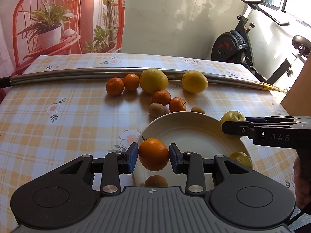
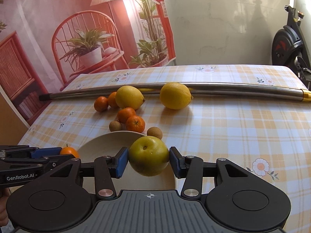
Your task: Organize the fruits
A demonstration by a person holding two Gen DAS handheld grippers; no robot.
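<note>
Fingers (image 1: 133,156) around smooth round tangerine (image 1: 153,154)

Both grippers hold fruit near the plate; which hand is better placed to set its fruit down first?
Left, probably: its orange already hangs over the plate, while the right's green fruit is at the rim.

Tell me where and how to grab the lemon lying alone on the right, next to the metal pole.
Grip the lemon across its fat middle, claw coming down from above on the near side. Its pointed tip faces right and the pole sits right behind it, so pads front and back would likely hit the pole; put them left and right of the belly, short of the tip.
</note>
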